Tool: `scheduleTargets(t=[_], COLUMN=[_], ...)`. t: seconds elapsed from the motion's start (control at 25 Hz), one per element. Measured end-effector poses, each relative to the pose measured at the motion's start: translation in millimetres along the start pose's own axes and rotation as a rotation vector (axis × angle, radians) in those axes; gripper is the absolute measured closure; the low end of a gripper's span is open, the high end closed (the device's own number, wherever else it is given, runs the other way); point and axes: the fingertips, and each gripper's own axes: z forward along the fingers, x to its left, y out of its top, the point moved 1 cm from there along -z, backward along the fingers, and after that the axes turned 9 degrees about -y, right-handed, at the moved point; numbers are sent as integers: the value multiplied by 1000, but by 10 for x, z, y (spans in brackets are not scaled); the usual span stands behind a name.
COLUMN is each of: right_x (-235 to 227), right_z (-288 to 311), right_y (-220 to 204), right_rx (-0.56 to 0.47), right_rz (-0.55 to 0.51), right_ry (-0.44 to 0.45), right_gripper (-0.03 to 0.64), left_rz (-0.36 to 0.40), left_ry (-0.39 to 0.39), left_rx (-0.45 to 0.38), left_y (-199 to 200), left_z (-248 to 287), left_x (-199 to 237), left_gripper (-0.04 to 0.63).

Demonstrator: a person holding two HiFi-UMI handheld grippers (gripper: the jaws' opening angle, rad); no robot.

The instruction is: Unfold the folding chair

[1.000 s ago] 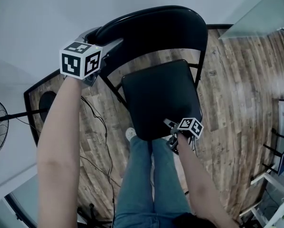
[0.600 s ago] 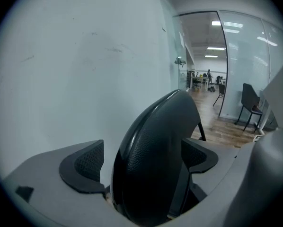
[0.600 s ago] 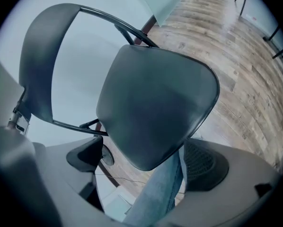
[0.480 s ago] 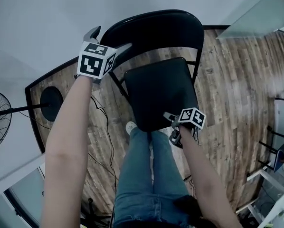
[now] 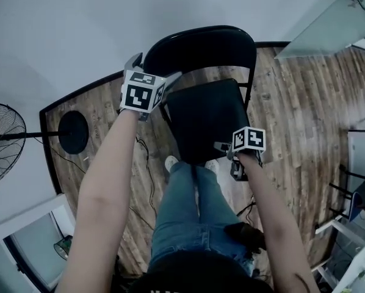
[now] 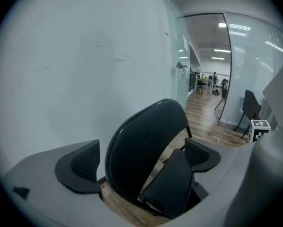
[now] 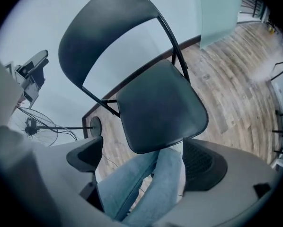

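Note:
The black folding chair stands unfolded on the wooden floor, with its curved backrest [image 5: 201, 44] toward the wall and its seat [image 5: 204, 121] down flat. My left gripper [image 5: 153, 67] hovers just left of the backrest's edge, apart from it. Its jaws are opening, and nothing is pressed between the pads [image 6: 80, 167]. In the left gripper view the backrest [image 6: 141, 150] shows beyond the jaws. My right gripper [image 5: 224, 146] hangs open over the seat's front right corner. The right gripper view looks down on the seat [image 7: 158, 110], with only the person's legs [image 7: 146, 183] beyond the jaws.
A standing fan [image 5: 2, 145] with a round base [image 5: 72, 132] is at the left by the wall. Cables [image 5: 143, 157] trail over the floor beside the chair. A glass partition [image 5: 329, 23] rises at the back right, and furniture frames [image 5: 359, 194] stand at the right.
My left gripper has come off the backrest's left edge, drawn back and spread its jaws. My right gripper has lifted away from the seat's front corner and rolled.

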Motion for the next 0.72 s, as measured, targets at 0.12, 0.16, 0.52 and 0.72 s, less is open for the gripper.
scheduleTargets(t=[0.12,0.16,0.52,0.72], right_x=[31,53,235,373], right_z=[-235,-306,-923,-1189], right_y=[79,102,208,226], right_rx=[-25,-32,-135,-183], right_rz=[-68,-97,-211,-233], right_ry=[-20,-24,3,40], right_gripper=[100,100,100,100], left_rz=[6,3,-13,-29], left_ry=[-19,-19,-9,10], left_rx=[-10,-16,-104,-148], left_y=[93,130,414,420], left_z=[-131,-177,-637,-919], left_x=[-180,-221,-530,-614], left_gripper=[69,69,69,69])
